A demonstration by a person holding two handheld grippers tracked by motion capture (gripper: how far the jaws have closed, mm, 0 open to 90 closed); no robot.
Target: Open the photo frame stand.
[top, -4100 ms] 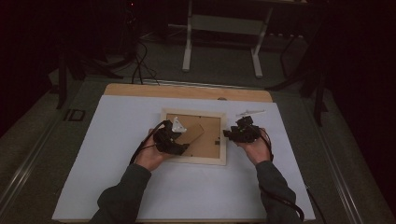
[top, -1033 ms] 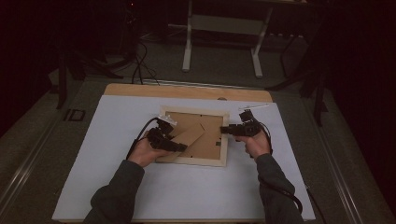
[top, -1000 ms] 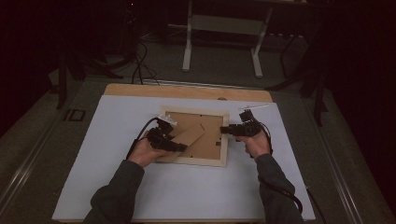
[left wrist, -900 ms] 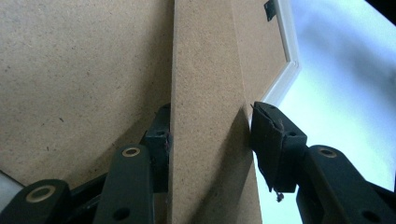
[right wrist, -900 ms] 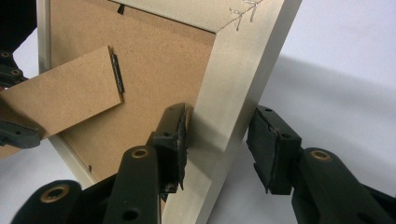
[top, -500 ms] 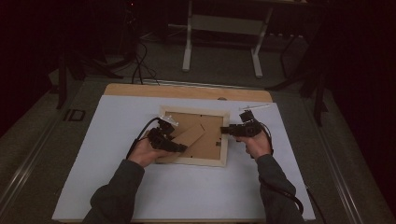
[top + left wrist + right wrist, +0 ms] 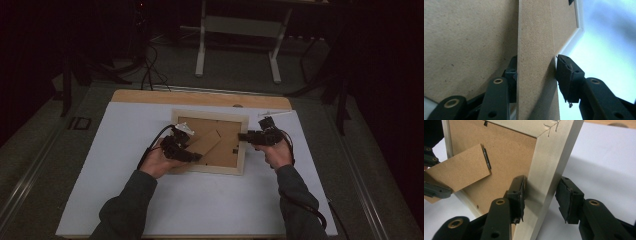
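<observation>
face-down, the pale picture frame (image 7: 210,142) shows brown backing; both grippers straddle it unclamped.

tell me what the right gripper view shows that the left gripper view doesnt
Right gripper view alone: the right gripper straddling the picture frame's pale wooden side rail, the stapled corner and the stand's hinge.

Left gripper view alone: the left gripper straddling the fold-out stand, seen close and edge-on; its jaws have just been closing.

Both: the brown backing board and the white table cover.
</observation>
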